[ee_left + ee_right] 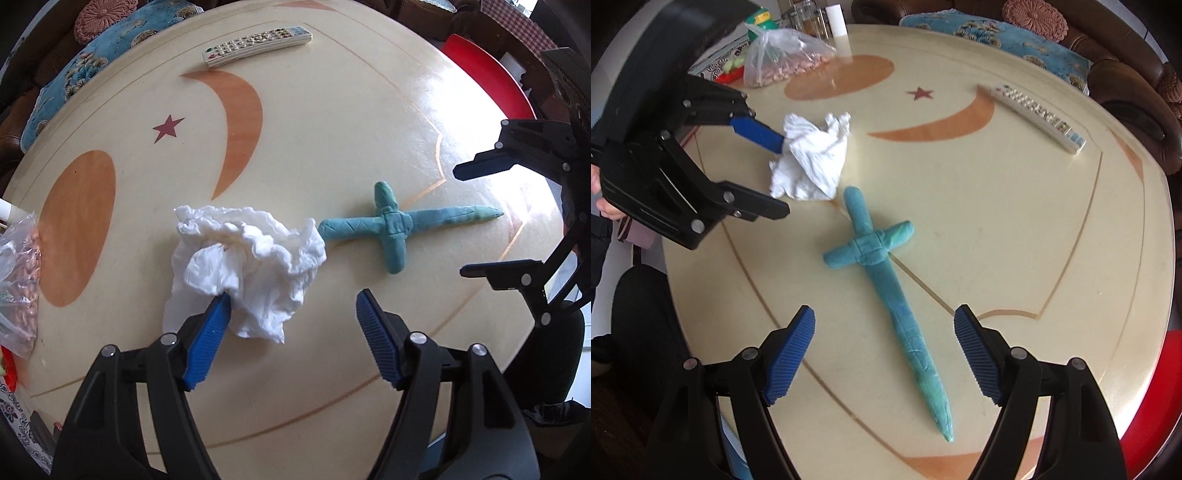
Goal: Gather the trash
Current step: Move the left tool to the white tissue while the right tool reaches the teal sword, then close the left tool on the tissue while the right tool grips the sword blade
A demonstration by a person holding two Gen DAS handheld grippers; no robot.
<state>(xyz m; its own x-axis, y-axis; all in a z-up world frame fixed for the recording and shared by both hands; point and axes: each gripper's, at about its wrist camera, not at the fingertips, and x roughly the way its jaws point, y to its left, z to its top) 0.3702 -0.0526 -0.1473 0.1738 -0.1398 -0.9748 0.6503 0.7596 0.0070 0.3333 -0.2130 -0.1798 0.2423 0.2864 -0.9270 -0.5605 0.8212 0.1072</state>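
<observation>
L tongs wide, tissue at their L pad | R tongs wide, idle | tip: centre wad btwn pads, then squeeze

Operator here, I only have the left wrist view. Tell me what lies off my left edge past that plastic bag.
Observer: Behind the bag stand a white cylinder and a green-capped container.
Operator: Now say how the left gripper sits on the tissue.
Observer: The left gripper is open; one blue finger touches the tissue, the other is clear of it.
Operator: Report the right gripper.
Observer: The right gripper is open, straddling the clay sword's blade.
</observation>
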